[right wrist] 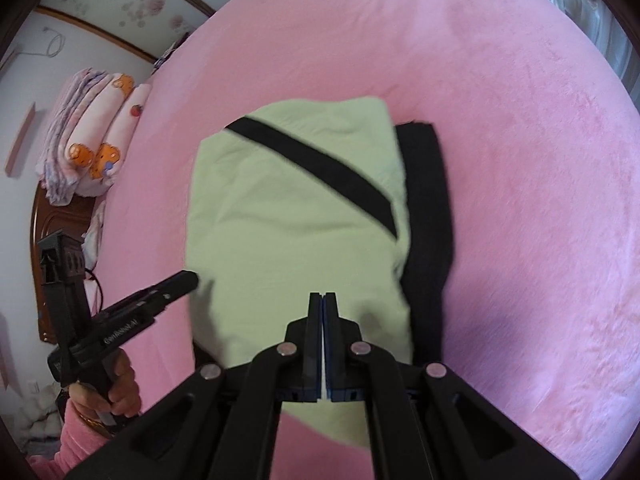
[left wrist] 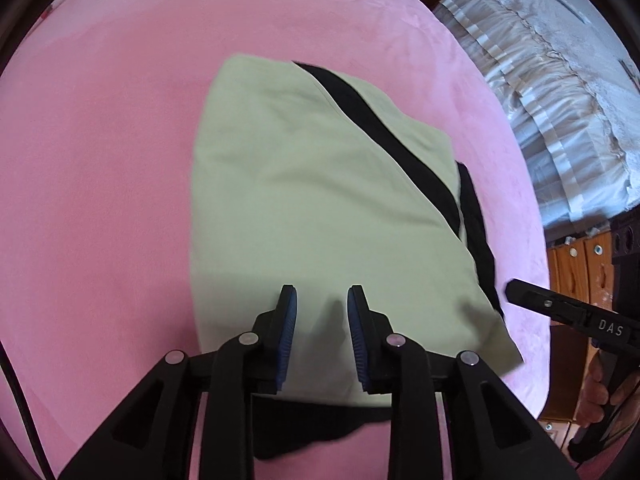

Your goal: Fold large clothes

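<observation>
A folded pale green garment lies in the middle of a bed covered with a pink blanket, its cloth creased and crossed by a black stripe that runs diagonally from about 11 o'clock toward 4 o'clock in the left wrist view. A black layer of the same garment shows along its 3 o'clock edge in the right wrist view, and more black cloth peeks out under the near edge in the left wrist view. The left gripper hangs over the near part of the garment with its jaws set apart, blue pads facing each other, and nothing between them. The right gripper is over the near edge of the garment with its jaws pressed together; no cloth can be seen caught between them. In the left wrist view the right gripper's tip sits at about 4 o'clock, just beside the garment's black edge. In the right wrist view the left gripper appears at 8 o'clock beside the garment's edge, held by a hand in a pink sleeve. Stacked pillows sit at 10 o'clock near the wooden headboard, and white ruffled bedding lies at 2 o'clock beyond the blanket.
</observation>
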The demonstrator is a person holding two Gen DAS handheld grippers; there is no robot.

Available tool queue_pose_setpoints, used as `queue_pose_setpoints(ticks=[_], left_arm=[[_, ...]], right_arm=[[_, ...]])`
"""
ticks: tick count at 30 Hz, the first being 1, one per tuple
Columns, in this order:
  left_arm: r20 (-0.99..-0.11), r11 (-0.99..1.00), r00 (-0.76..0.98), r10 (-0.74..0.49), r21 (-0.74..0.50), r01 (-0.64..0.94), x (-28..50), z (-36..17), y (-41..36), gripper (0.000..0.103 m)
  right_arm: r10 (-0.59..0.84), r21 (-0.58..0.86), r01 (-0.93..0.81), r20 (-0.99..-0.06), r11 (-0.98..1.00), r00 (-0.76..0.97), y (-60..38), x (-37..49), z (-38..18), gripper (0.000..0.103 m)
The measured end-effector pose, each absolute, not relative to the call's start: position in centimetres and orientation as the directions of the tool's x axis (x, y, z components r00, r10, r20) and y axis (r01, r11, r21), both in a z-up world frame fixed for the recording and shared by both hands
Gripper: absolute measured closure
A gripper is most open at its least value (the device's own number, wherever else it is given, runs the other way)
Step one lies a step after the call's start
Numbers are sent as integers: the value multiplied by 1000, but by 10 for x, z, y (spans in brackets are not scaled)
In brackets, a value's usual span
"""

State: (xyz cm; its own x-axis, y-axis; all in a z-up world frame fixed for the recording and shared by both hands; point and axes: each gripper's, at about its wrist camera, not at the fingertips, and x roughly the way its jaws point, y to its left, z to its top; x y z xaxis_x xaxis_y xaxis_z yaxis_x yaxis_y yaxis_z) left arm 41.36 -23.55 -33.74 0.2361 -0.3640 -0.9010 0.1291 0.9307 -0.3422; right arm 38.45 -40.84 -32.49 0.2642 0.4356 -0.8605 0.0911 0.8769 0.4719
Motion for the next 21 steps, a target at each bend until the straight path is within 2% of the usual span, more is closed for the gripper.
queue_pose_setpoints(ticks=[9, 15, 21], left_arm=[[-871, 892, 189, -452, -436, 121, 357, -356, -254, 79], [-867, 889, 197, -458, -446, 102, 350, -366, -240, 79], [-886, 914, 228, -404, -403, 53, 347, -363, -213, 79]], right_arm=[[509, 524, 39, -841, 851, 184, -364, 339, -343, 103], [462, 473, 37, -872, 880, 158, -357, 325, -356, 103], [386, 404, 77, -905, 911, 178, -384, 316, -355, 103]])
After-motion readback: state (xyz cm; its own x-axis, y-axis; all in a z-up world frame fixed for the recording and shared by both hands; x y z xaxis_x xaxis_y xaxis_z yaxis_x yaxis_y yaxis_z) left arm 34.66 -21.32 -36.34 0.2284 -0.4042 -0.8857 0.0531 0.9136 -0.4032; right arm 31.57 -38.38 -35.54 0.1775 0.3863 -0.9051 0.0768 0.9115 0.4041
